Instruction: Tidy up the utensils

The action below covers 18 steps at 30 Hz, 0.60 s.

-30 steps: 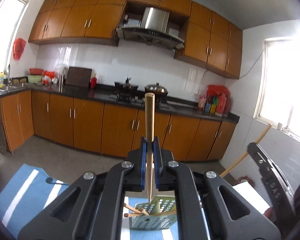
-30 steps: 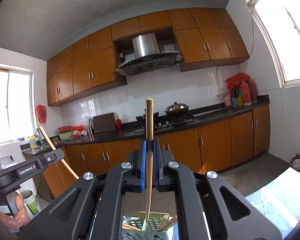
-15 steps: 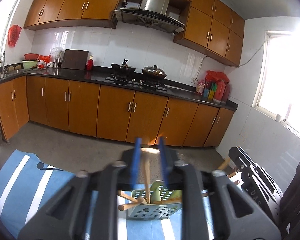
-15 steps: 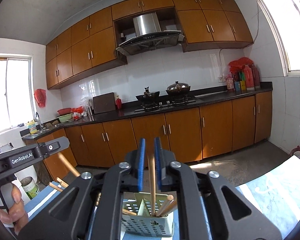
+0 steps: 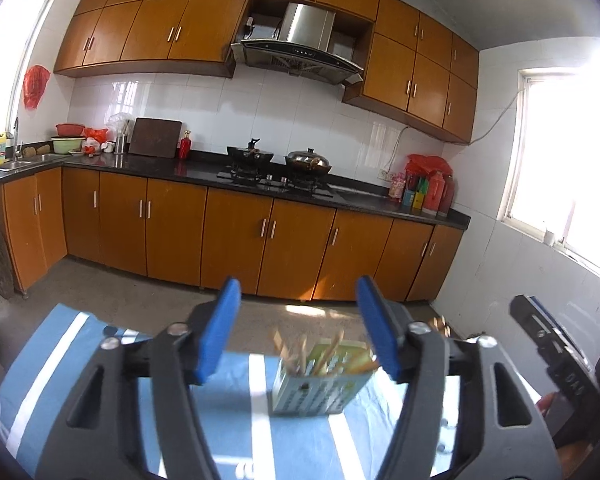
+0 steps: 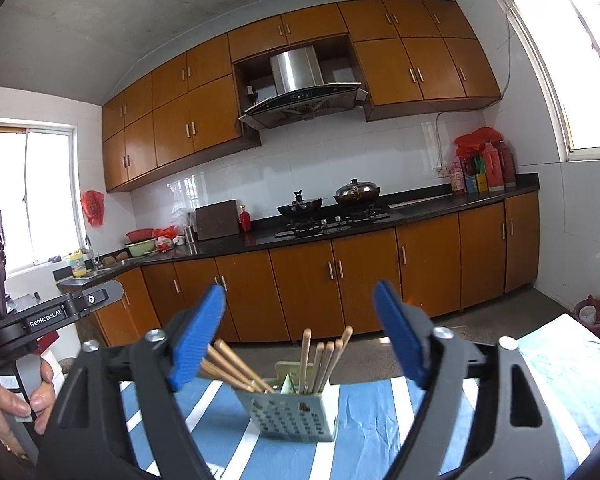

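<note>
A pale green perforated utensil holder [image 6: 290, 414] stands on a blue and white striped cloth [image 6: 372, 412]. Several wooden chopsticks [image 6: 325, 360] stick up out of it, some leaning left [image 6: 230, 364]. My right gripper [image 6: 300, 336] hangs just in front of the holder; its blue-padded jaws are opening and nothing is between them. In the left wrist view the holder [image 5: 320, 380] looks blurred, with chopsticks [image 5: 300, 350] in it. My left gripper [image 5: 298, 330] is opening too, with nothing between its pads.
A hand [image 6: 16, 396] holds the left gripper's body at the left of the right wrist view. The right gripper's body [image 5: 556, 356] shows at the right of the left wrist view. Beyond the cloth lie a concrete floor, orange cabinets [image 6: 340, 288] and a dark counter with pots.
Both grippers held a chopstick upright above the holder, lowered it in, then opened. The chopsticks now stand in the holder, and both grippers have drawn back from it.
</note>
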### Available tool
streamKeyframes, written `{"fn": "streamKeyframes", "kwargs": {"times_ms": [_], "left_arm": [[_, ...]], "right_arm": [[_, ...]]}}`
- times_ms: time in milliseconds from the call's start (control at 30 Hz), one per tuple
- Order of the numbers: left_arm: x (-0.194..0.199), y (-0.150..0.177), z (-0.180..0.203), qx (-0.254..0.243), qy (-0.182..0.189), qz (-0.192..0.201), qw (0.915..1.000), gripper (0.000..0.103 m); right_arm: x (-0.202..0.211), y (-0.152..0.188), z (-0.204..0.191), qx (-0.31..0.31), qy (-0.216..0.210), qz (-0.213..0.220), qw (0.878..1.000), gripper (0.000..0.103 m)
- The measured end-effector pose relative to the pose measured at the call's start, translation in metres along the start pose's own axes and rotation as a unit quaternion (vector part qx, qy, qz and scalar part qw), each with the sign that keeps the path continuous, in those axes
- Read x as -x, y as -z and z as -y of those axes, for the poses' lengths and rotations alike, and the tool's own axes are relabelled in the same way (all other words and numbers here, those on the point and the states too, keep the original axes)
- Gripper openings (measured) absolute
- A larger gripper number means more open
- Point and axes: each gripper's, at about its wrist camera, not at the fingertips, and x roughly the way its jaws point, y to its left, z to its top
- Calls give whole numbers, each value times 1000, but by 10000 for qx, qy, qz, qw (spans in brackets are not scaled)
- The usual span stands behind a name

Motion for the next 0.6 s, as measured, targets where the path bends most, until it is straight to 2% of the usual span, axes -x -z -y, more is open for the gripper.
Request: {"fn": "streamKeyframes", "kwargs": {"times_ms": [100, 133, 233, 400, 600], "left_arm": [[24, 19, -5, -117, -49, -1, 9999, 81], [31, 25, -5, -179, -74, -4, 9998, 88], [57, 48, -6, -434, -235, 67, 9988, 98], [89, 81, -8, -580, -518, 186, 9968, 99], [117, 123, -9, -729, -937, 454, 9919, 99]], "right_arm": [[20, 13, -6, 131, -26, -21, 9999, 100], [26, 17, -9, 197, 6, -17, 9998, 101], [43, 31, -20, 421, 166, -24, 9990, 101], [66, 57, -37, 681, 444, -195, 9965, 101], [84, 95, -42, 636, 513, -389, 9959, 101]]}}
